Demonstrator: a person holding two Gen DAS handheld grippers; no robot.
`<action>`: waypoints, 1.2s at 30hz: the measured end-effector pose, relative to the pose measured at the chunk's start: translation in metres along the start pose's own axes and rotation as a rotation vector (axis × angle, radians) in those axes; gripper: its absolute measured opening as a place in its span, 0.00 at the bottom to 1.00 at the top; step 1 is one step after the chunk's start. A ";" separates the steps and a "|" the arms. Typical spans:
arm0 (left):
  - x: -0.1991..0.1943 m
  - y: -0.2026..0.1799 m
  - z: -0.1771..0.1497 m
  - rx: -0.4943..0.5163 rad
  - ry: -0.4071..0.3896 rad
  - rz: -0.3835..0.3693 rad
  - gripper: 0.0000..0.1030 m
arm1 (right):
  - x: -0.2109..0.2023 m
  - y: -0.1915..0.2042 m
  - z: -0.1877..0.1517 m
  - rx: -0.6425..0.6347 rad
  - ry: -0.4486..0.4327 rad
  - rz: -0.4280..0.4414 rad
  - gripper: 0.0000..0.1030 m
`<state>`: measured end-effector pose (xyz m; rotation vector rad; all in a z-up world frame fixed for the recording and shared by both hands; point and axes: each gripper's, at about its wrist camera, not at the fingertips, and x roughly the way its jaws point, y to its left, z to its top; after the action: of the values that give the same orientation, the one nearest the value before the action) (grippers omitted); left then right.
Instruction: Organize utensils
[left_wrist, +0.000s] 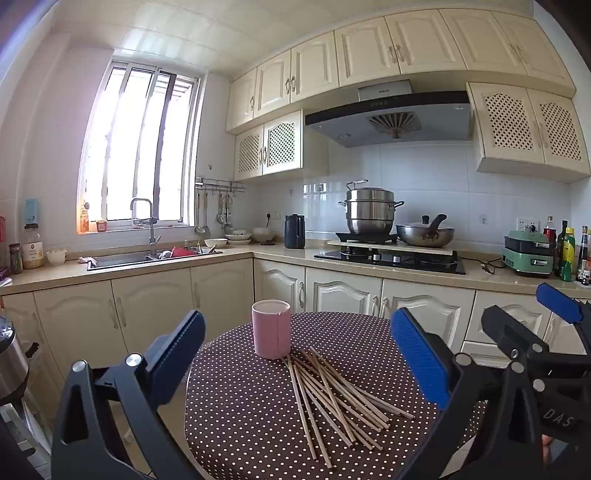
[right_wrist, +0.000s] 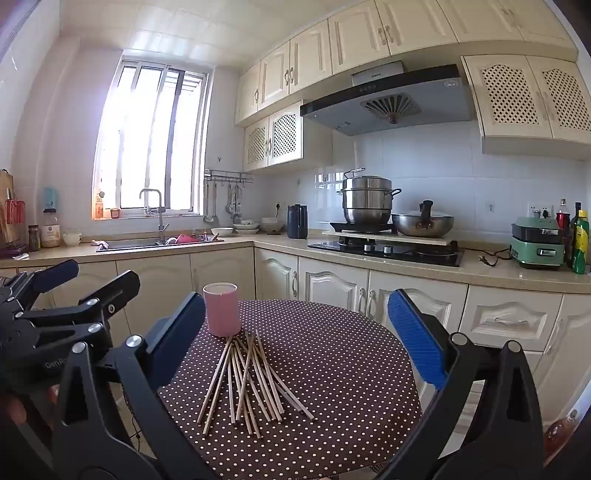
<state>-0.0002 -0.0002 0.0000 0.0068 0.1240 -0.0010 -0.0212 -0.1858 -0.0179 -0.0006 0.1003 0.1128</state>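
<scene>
White letters "DAS" stand on the black body of the right hand-held gripper (left_wrist: 559, 306) (cut off at frame edge). "GenRo", also partial, on the left hand-held gripper (right_wrist: 48, 275). Range hood (right_wrist: 384, 98) logo etc. too small to read.

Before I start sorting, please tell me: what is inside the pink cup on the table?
The pink cup stands upright; only its rim and upper inner wall show, with nothing sticking out. Its bottom is hidden. All chopsticks lie on the tablecloth.
</scene>
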 end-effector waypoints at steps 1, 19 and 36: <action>0.000 0.000 0.000 0.000 0.000 0.000 0.96 | 0.000 0.000 0.000 -0.001 -0.001 -0.001 0.94; 0.000 0.004 0.000 -0.009 0.000 0.002 0.96 | 0.005 0.007 -0.009 0.010 0.007 0.016 0.94; -0.002 0.006 0.003 -0.023 0.002 0.000 0.96 | 0.000 0.008 -0.004 0.003 0.010 0.016 0.94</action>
<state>-0.0022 0.0054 0.0028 -0.0159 0.1260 -0.0001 -0.0220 -0.1775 -0.0217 0.0030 0.1101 0.1288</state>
